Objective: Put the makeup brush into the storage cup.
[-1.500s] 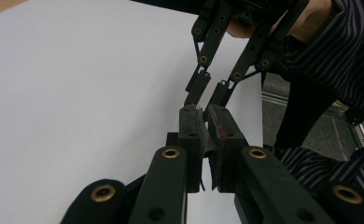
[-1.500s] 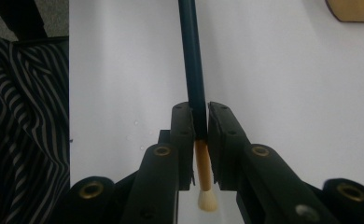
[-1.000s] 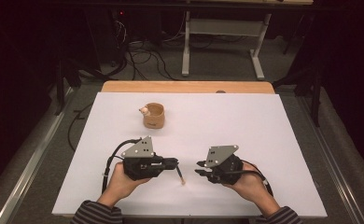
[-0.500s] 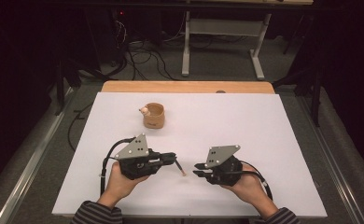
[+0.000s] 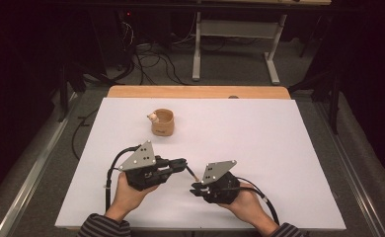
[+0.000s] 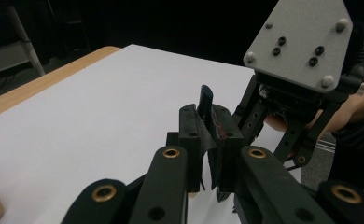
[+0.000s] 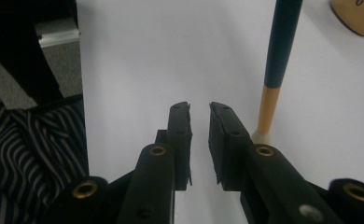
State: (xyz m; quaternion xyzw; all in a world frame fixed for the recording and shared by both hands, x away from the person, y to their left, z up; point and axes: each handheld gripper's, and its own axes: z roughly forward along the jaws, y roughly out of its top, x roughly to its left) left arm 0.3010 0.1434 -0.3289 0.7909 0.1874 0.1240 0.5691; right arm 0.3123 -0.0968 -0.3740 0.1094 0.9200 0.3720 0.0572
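My left gripper (image 5: 183, 162) is shut on a thin dark blue stick (image 5: 191, 171) that slants toward the right hand. In the left gripper view the stick's blue end (image 6: 206, 99) pokes up between the closed jaws of the left gripper (image 6: 211, 116). My right gripper (image 5: 194, 187) points left, just below the stick's tip. In the right gripper view the stick (image 7: 276, 56) has a tan section and a white tip and lies right of the right gripper (image 7: 199, 109). Those jaws have just been closing; a narrow gap with nothing in it is left.
A tan cup (image 5: 163, 122) with a small pale figure on its rim stands on the white table sheet (image 5: 279, 138), behind the left hand; its corner (image 7: 357, 16) shows in the right gripper view. The right gripper's grey plate (image 6: 301, 42) is close ahead of the left jaws.
The left gripper has rolled and swung the stick from pointing down to slanting right. The right gripper has sunk and come nearer the table's front edge, under the stick's tip.
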